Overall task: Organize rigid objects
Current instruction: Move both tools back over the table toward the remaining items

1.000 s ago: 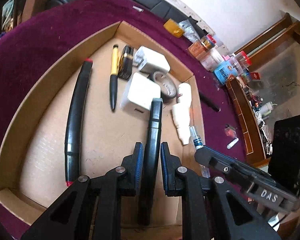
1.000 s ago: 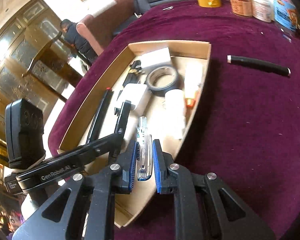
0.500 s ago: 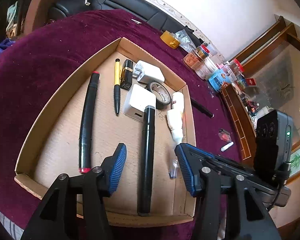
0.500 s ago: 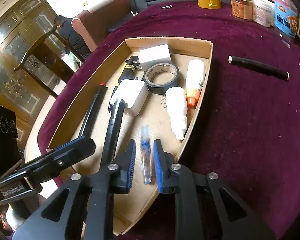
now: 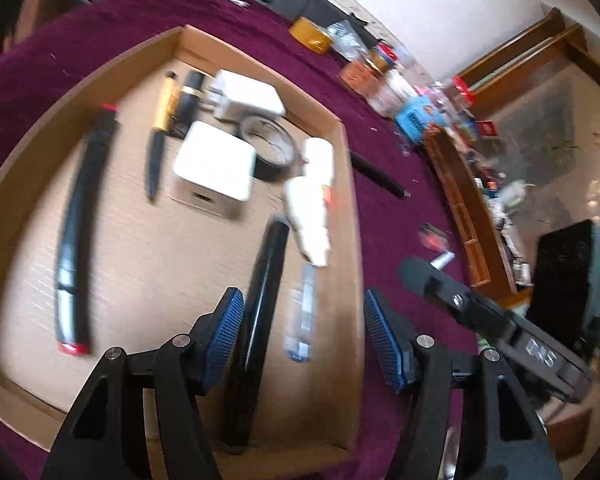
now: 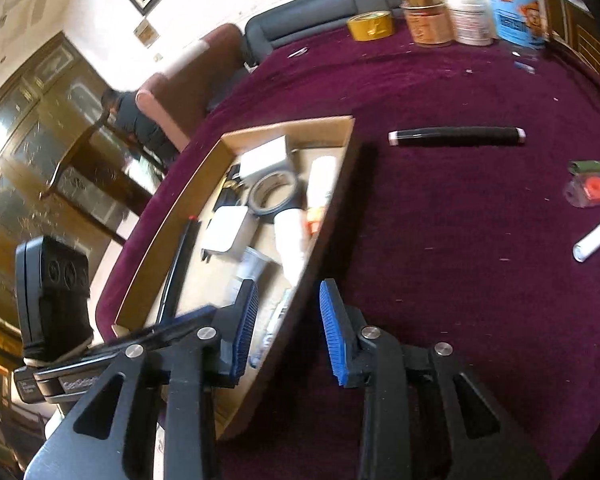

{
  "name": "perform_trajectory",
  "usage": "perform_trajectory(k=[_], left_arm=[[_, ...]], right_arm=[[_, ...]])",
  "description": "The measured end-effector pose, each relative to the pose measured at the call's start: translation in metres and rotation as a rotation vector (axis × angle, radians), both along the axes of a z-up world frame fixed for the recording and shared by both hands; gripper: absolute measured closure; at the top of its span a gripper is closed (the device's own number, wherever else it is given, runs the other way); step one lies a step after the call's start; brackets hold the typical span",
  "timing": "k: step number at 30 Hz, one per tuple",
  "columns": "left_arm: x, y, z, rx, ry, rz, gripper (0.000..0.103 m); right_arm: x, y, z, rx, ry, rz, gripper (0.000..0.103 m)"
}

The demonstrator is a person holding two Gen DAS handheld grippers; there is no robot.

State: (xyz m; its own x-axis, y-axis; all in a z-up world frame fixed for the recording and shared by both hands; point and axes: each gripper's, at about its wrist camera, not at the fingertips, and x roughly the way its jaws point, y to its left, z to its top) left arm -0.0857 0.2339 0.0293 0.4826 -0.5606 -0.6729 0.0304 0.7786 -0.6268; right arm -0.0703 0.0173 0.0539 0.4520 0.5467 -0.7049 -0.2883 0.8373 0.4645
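A shallow cardboard box [image 5: 350,216] lies on the purple cloth. It holds a red-ended black marker [image 5: 80,220], a gold and black pen [image 5: 160,132], two white chargers [image 5: 216,172], a tape roll [image 5: 272,148] and white bottles [image 5: 312,208]. My left gripper [image 5: 304,324] hovers over the box's near end with its jaws opening. A black marker [image 5: 260,300] and a clear blue-tipped pen [image 5: 302,320] lie loose beneath it. My right gripper [image 6: 290,324] straddles the box's right wall [image 6: 320,248], its jaws opening and gripping nothing. Another black marker [image 6: 456,136] rests on the cloth.
On the cloth to the right lie a white tube [image 6: 598,236] and a clear packet with an orange part [image 6: 592,190]. A yellow tape roll [image 6: 370,26] and several jars [image 6: 428,24] stand at the far edge. A wooden cabinet [image 5: 472,216] borders the table.
My left gripper let go of the black marker and my right let go of the clear pen; both now lie in the box. Both grippers opened, and the right view swung towards the cloth.
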Motion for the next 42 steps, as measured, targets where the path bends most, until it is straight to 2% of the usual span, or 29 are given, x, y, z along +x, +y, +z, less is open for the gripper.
perform_trajectory(k=[5,7,8,11,16,26,32,39,42], left_arm=[[-0.018,0.013,0.016,0.035,-0.054,0.065,0.046],[-0.026,0.021,0.021,0.045,-0.070,0.101,0.044],[-0.030,0.024,0.023,0.047,-0.074,0.117,0.043],[-0.038,0.027,0.023,0.043,-0.072,0.143,0.042],[-0.042,0.017,0.025,0.053,-0.075,0.130,0.042],[-0.047,-0.014,0.039,0.097,-0.121,0.034,0.042],[-0.050,-0.050,0.051,0.133,-0.199,-0.068,0.042],[-0.045,-0.098,0.062,0.190,-0.231,-0.205,0.042],[-0.038,-0.117,0.060,0.193,-0.214,-0.255,0.042]], right_arm=[[0.002,-0.034,-0.001,0.055,-0.006,-0.061,0.072],[0.005,-0.048,-0.005,0.076,0.005,-0.104,0.058],[0.005,-0.054,-0.007,0.084,0.012,-0.128,0.055],[0.007,-0.066,-0.016,0.108,0.035,-0.162,0.054],[0.004,-0.076,-0.023,0.100,0.042,-0.184,0.054],[0.003,-0.125,-0.016,0.088,-0.011,-0.284,0.054],[0.005,-0.179,-0.015,0.105,-0.045,-0.442,0.054],[0.022,-0.238,-0.015,0.059,-0.087,-0.632,0.054],[0.036,-0.260,-0.012,0.032,-0.114,-0.696,0.054]])
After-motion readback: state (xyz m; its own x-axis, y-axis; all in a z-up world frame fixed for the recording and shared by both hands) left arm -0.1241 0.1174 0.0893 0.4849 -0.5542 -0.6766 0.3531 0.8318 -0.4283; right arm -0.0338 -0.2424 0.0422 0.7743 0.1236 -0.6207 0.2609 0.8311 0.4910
